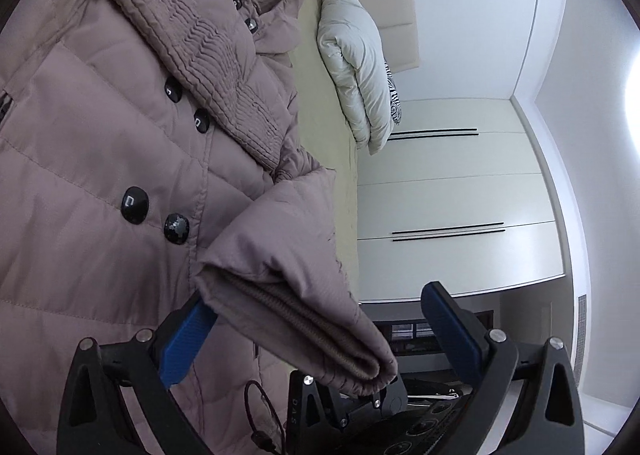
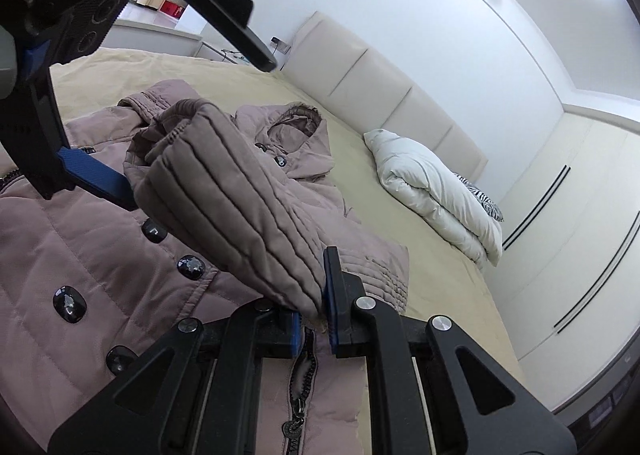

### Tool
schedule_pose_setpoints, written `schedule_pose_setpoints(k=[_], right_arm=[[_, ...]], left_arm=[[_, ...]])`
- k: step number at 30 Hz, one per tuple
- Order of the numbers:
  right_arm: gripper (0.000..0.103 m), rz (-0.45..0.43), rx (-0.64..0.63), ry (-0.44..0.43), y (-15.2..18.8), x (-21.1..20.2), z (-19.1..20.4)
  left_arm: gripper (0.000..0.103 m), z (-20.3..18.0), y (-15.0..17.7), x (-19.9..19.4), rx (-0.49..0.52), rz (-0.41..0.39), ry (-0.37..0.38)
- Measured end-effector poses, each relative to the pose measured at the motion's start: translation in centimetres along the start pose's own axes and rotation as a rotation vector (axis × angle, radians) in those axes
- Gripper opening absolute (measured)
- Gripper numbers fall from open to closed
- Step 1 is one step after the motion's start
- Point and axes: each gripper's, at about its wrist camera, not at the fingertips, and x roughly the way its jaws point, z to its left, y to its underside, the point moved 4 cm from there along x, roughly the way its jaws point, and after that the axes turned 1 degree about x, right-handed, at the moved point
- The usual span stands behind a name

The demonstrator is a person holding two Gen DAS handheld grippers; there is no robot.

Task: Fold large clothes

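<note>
1. Lying button-side up on the bed (image 2: pixel 400 191): the coat (image 1: pixel 100 143), hood (image 2: pixel 298 121) toward the headboard (image 2: pixel 380 95), one sleeve (image 2: pixel 224 207) lifted off the front.
2. Pinching the cuff (image 1: pixel 320 339) in the right gripper (image 2: pixel 314 315), pads pressed tight on the quilted fabric. Hold that bite firmly; a puffy cuff looks apt to slip.
3. Left gripper (image 1: pixel 316 299) spread wide around the sleeve, one blue finger (image 2: pixel 96 179) touching its side, the other well clear. No grip there.
4. Close the left further up the sleeve, toward the shoulder, before laying it, so as to carry it flat rather than twisted.
5. Lay the sleeve straight across the chest, over the buttons (image 1: pixel 135 205), with the cuff inside the coat's outline. Press out trapped air, likely in this padding.
6. Watch the zip (image 2: pixel 298 375) just below the right gripper and avoid snagging it with the cuff.
7. Room to move: bare sheet between the coat and the bed's edge on the wardrobe (image 2: pixel 580 235) side, seemingly enough for swinging the sleeve out.
8. Folded duvet (image 2: pixel 440 191) at the headboard end near that edge, well apart from the coat; no obstacle.
9. Keep the grippers from knocking together: close now, left above and beside right.
10. Cannot tell whether the hem overhangs the foot edge; out of view.
</note>
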Motion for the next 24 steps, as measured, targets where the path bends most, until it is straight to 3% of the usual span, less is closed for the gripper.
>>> schedule_pose_setpoints(k=[5, 11, 15, 16, 17, 18, 19, 21, 24], right_arm=[[0.009, -0.004, -0.002, 0.009, -0.1, 0.3, 0.3], [0.011, 0.011, -0.003, 0.004, 0.1, 0.8, 0.3], [0.023, -0.011, 0.033, -0.032, 0.1, 0.3, -0.1], [0.037, -0.009, 0.078, -0.054, 0.2, 0.2, -0.7], [0.054, 0.001, 0.135, -0.082, 0.3, 0.1, -1.2], [0.089, 0.008, 0.237, -0.139, 0.7, 0.2, -2.4], [0.098, 0.001, 0.371, -0.212, 1.3, 0.3, -4.1], [0.098, 0.029, 0.634, -0.351, 2.7, 1.1, -6.9], [0.098, 0.117, 1.138, -0.648, 6.8, 5.4, -11.2]], left_arm=[[0.064, -0.4, 0.6, 1.0, -0.008, 0.060, 0.040], [0.027, -0.5, -0.5, 0.2, -0.012, 0.020, 0.017], [0.022, -2.5, -2.8, -0.9, 0.050, -0.020, -0.004], [0.021, -3.2, -3.6, -1.6, 0.072, -0.044, -0.008], [0.021, -4.1, -4.7, -2.4, 0.096, -0.067, -0.013], [0.021, -5.1, -5.8, -3.4, 0.126, -0.096, -0.021], [0.021, -6.0, -6.7, -4.2, 0.152, -0.117, -0.028], [0.021, -7.9, -8.7, -6.2, 0.197, -0.163, -0.039], [0.021, -10.3, -11.1, -8.7, 0.246, -0.232, -0.060]])
